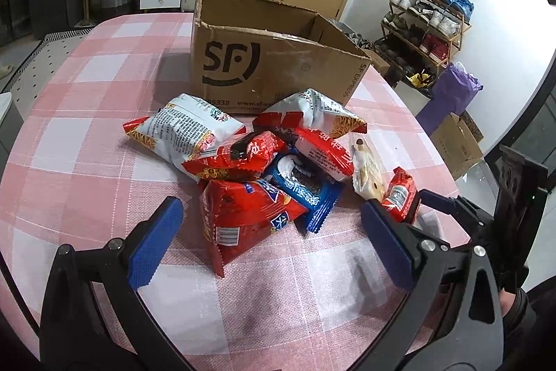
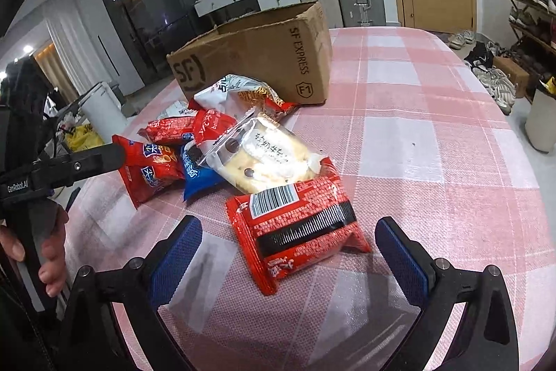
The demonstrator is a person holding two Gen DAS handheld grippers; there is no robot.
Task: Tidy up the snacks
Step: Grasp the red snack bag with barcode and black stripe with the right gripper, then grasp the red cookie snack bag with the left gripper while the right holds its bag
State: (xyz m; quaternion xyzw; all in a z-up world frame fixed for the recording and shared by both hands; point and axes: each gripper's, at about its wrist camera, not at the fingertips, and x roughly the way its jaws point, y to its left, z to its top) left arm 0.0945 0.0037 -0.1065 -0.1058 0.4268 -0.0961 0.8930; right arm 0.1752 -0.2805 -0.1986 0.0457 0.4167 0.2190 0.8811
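While both grippers hover wide open and empty, snacks (image 1: 257, 162) lie heaped before the box (image 1: 271, 65).
I line right gripper (image 2: 288, 252) astride the red packet (image 2: 299, 225), left gripper (image 1: 264, 232) over another, for boxing.

One cardboard box (image 1: 264, 65), eight snack packets (image 1: 250, 211)

We are seeing snack packets (image 1: 250, 162) lying heaped, red, white, blue and clear, on the pink checked tablecloth just before the open cardboard box (image 1: 274, 58) standing upright
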